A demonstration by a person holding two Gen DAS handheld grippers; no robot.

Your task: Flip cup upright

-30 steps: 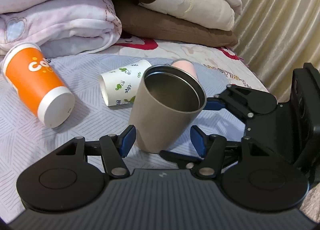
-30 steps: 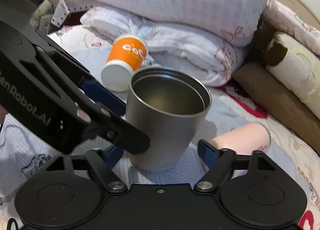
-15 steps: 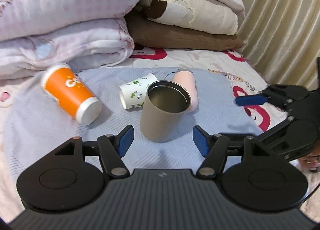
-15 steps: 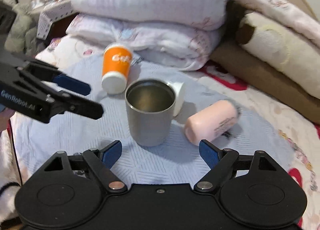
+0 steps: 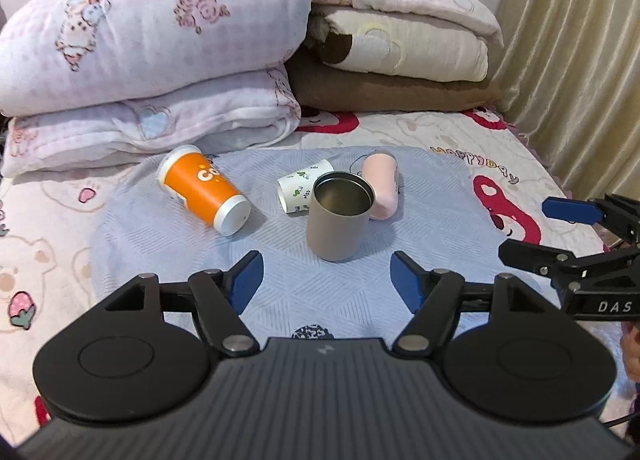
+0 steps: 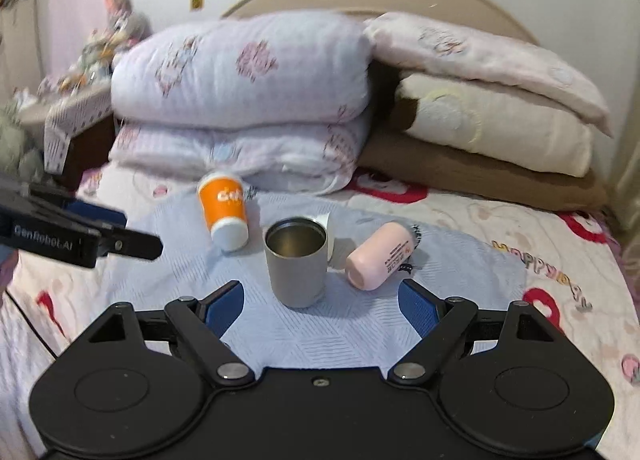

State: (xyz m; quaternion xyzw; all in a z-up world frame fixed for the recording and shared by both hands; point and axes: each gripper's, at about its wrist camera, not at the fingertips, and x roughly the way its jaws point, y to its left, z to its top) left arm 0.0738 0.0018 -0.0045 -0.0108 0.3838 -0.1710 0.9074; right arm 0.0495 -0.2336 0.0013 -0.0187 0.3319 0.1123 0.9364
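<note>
A grey metal cup (image 5: 339,219) stands upright, mouth up, on a light blue cloth (image 5: 160,236); it also shows in the right wrist view (image 6: 297,262). An orange paper cup (image 5: 204,189) (image 6: 223,211), a white leaf-print paper cup (image 5: 298,189) (image 6: 326,234) and a pink cup (image 5: 382,183) (image 6: 380,256) lie on their sides around it. My left gripper (image 5: 326,280) is open and empty, well back from the grey cup. My right gripper (image 6: 320,306) is open and empty, also back from it.
Folded quilts and pillows (image 5: 160,59) are stacked behind the cups. A curtain (image 5: 580,39) hangs at the right. The bed sheet (image 5: 460,131) with a cartoon print surrounds the blue cloth. The right gripper shows at the right of the left wrist view (image 5: 576,232).
Both grippers have pulled back and away from the grey cup, which stays standing upright on the cloth. Both stay open.
</note>
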